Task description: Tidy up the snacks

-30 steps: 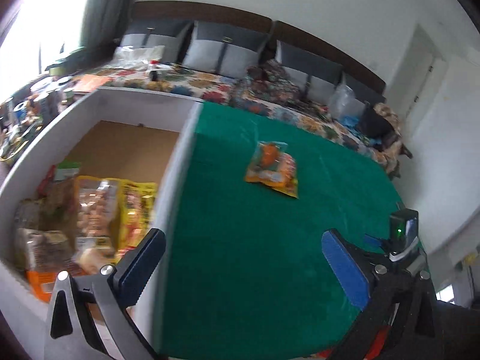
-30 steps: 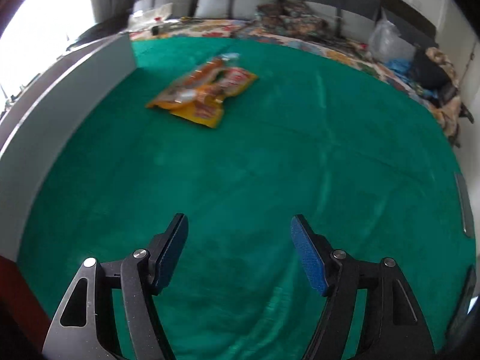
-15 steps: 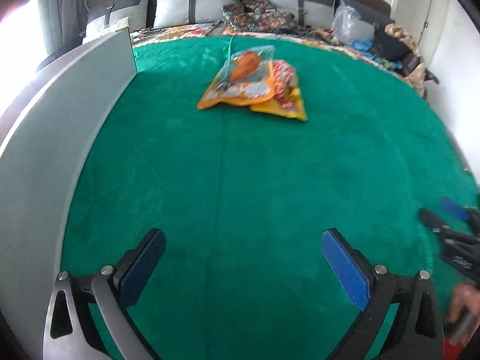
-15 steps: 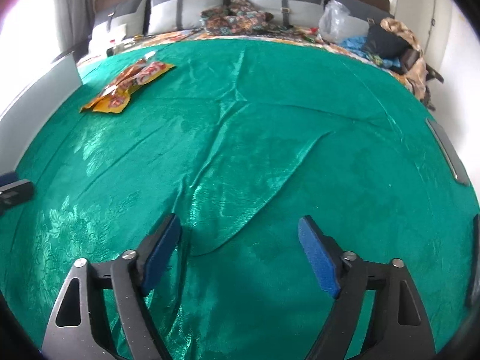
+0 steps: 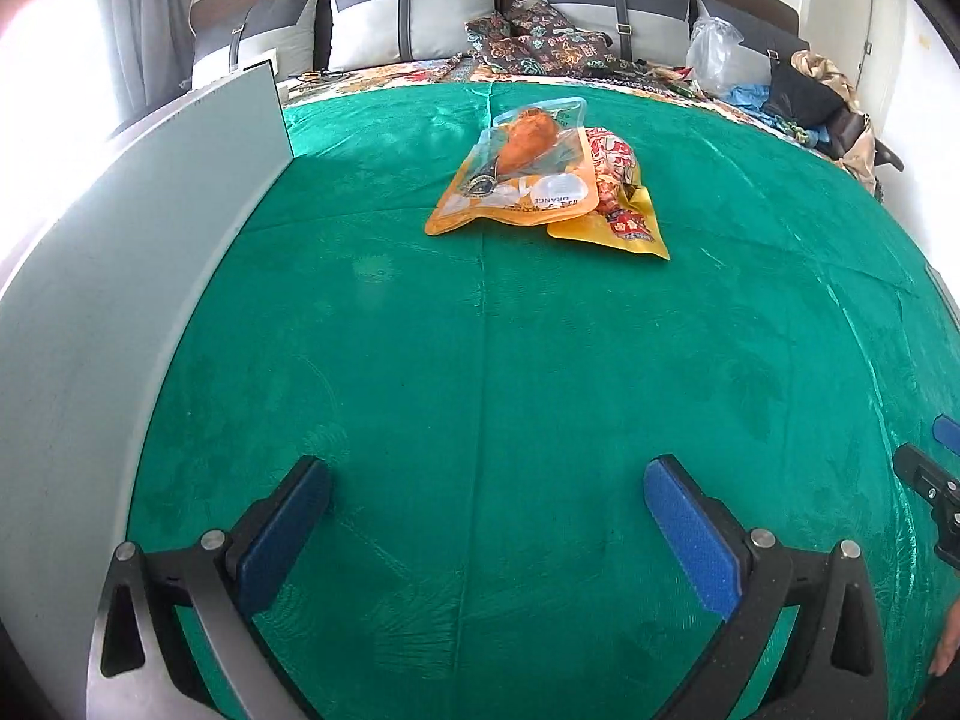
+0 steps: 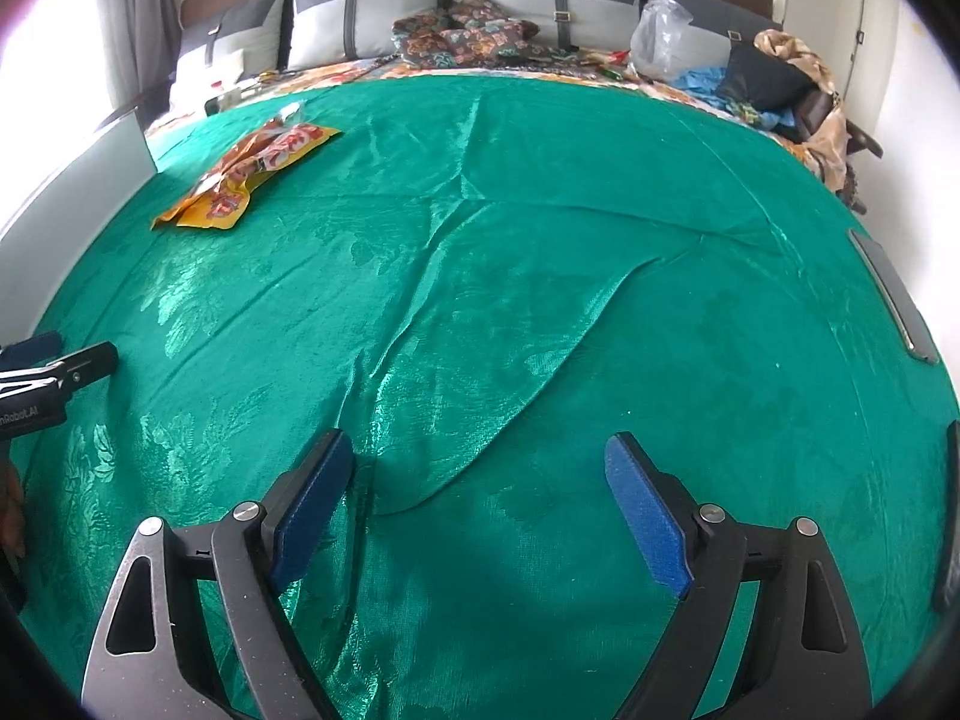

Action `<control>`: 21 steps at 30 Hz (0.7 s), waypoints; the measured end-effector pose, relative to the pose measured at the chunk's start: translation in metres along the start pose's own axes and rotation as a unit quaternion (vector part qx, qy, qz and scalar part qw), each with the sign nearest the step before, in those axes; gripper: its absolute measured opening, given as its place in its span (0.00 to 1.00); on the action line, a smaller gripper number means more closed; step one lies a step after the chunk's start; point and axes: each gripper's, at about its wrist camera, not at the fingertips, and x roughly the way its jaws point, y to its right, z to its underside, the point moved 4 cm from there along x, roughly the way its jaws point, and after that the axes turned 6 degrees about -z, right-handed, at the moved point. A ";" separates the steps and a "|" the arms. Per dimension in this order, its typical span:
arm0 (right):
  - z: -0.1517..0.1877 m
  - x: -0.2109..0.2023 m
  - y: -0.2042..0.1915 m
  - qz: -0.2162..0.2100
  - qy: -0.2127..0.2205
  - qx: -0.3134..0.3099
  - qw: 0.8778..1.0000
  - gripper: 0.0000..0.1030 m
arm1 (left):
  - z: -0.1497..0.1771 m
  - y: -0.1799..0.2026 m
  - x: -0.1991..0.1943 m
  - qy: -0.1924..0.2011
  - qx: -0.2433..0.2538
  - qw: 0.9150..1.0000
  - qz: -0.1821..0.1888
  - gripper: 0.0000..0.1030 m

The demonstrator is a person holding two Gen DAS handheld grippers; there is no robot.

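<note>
An orange snack pouch [image 5: 521,174] lies on top of a yellow and red snack bag [image 5: 618,204] on the green cloth [image 5: 480,390], well ahead of my left gripper [image 5: 486,516], which is open and empty. In the right wrist view the same snack pile [image 6: 252,171] lies far off at the upper left. My right gripper [image 6: 474,498] is open and empty over wrinkled cloth. The white box wall [image 5: 120,252] stands along the left; its contents are hidden.
The left gripper's tip [image 6: 54,372] shows at the right wrist view's left edge, and the right gripper's tip [image 5: 936,480] at the left wrist view's right edge. Pillows [image 5: 420,24], a plastic bag [image 5: 714,54] and clothes lie at the far end. A dark strip [image 6: 894,300] lies at the cloth's right edge.
The left gripper has swung away from the white box to face the snack pile and moved closer to it. The right gripper has turned right, so the pile now sits far left.
</note>
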 end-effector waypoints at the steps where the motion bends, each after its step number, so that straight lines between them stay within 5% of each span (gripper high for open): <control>1: 0.000 0.000 0.000 0.000 0.000 0.000 1.000 0.86 | 0.000 0.000 0.000 0.000 0.000 1.000 0.000 1.00; 14: -0.003 0.000 0.002 -0.009 -0.016 -0.002 1.000 0.88 | 0.001 -0.001 -0.001 0.002 0.013 1.000 0.010 1.00; 16: -0.022 0.010 0.000 -0.019 -0.049 0.018 0.998 0.86 | 0.002 0.000 -0.001 0.002 0.008 1.000 0.007 1.00; 21: -0.107 0.044 -0.038 -0.094 -0.047 0.079 0.991 0.85 | 0.002 0.000 -0.001 0.002 0.006 1.000 0.006 1.00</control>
